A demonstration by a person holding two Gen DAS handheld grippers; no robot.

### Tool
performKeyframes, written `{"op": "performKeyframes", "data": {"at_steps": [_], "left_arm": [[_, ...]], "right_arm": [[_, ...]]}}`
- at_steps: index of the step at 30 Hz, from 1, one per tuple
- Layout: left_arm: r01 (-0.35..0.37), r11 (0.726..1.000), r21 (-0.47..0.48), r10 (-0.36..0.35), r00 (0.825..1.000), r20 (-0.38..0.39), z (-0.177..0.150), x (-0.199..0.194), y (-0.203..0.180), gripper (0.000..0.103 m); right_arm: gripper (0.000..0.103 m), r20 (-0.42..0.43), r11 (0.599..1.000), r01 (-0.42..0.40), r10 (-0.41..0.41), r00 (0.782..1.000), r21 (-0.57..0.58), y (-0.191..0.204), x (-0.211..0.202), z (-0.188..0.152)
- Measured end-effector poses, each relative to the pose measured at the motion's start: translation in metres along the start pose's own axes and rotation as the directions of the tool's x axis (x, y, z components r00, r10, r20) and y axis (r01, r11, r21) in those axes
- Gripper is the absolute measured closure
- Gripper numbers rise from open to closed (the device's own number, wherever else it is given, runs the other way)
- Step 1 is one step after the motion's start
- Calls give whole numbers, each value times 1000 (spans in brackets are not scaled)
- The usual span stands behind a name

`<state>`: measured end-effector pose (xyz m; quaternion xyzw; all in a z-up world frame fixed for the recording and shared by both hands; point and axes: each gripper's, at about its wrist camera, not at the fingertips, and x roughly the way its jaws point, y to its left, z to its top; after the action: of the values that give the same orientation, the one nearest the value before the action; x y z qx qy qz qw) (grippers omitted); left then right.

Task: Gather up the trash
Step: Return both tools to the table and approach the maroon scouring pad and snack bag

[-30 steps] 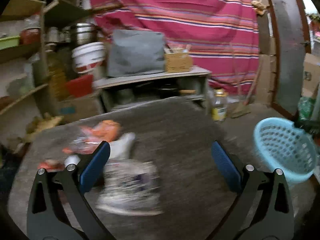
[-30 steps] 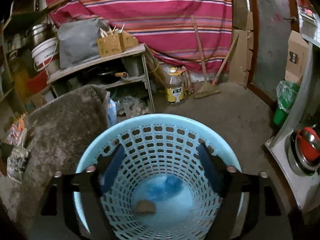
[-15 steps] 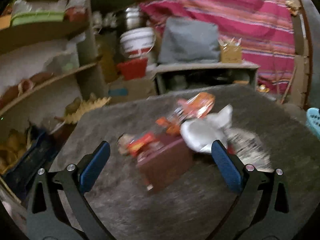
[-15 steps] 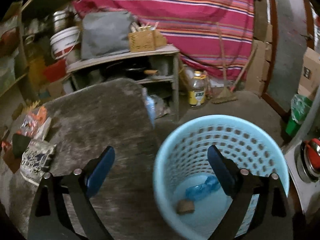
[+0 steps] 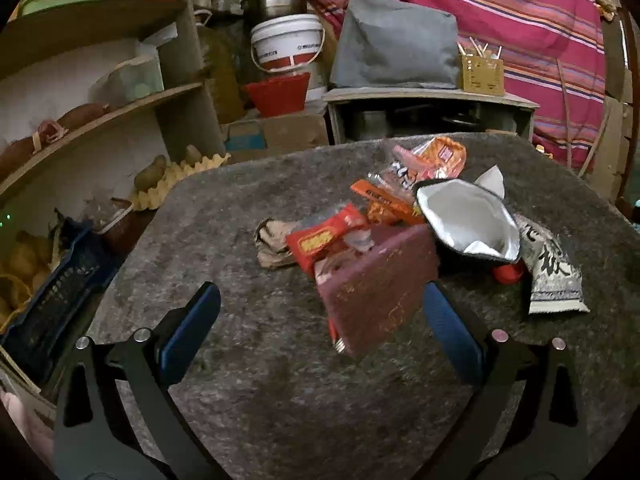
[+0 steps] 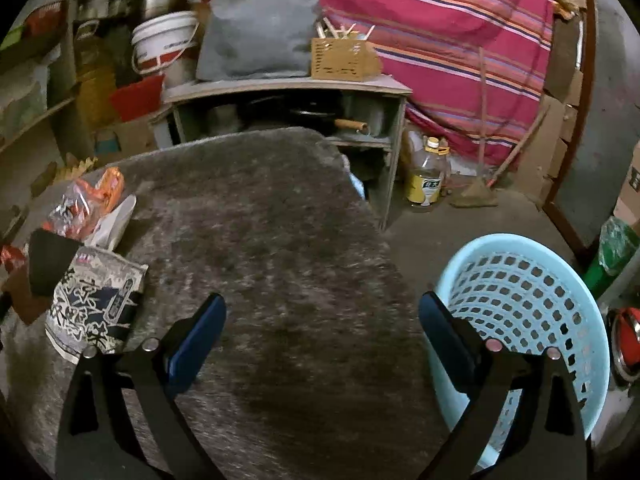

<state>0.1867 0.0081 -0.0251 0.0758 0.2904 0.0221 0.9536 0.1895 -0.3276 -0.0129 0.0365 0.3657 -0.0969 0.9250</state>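
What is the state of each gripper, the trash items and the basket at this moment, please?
left gripper: open, holding nothing.
right gripper: jaws opening, nothing between them.
maroon box: tilted, leaning on the trash pile.
silver-lined bag: torn open, empty inside.
black-and-white packet: lying flat on the table.
blue basket: upright on the floor beside the table.

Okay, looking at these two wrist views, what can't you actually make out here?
- Inside of the blue laundry basket, right wrist view: its own wall and the right hand-held gripper hide the bottom.
- Items beneath the maroon scouring pad, left wrist view: covered by the pad.
- Print on the black-and-white snack bag: too small to read.
- Red object, left wrist view: mostly hidden under the foil bag.
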Motion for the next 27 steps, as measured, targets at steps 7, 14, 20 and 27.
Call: {"op": "performKeyframes", "data": {"at_steps": [7,14,20,27], "left_arm": [[56,997,50,-56,998,-3,-2,4,-15,12],[71,997,-8,-72,997,-39,1,14,-4,26],[153,987,-43,-157,983,-96,-2,25,2,62],[205,979,-8,-205,975,-81,-3,11,7,78]], "right_arm": [[8,-35,998,-58,57,998,-11,15,10,-2],[8,-28,998,-61,60,998,-26,25,8,-3],[8,-25,998,-58,57,998,-31,26,5,-6],[8,-27,999,-38,37,999,-35,23,5,-7]]}}
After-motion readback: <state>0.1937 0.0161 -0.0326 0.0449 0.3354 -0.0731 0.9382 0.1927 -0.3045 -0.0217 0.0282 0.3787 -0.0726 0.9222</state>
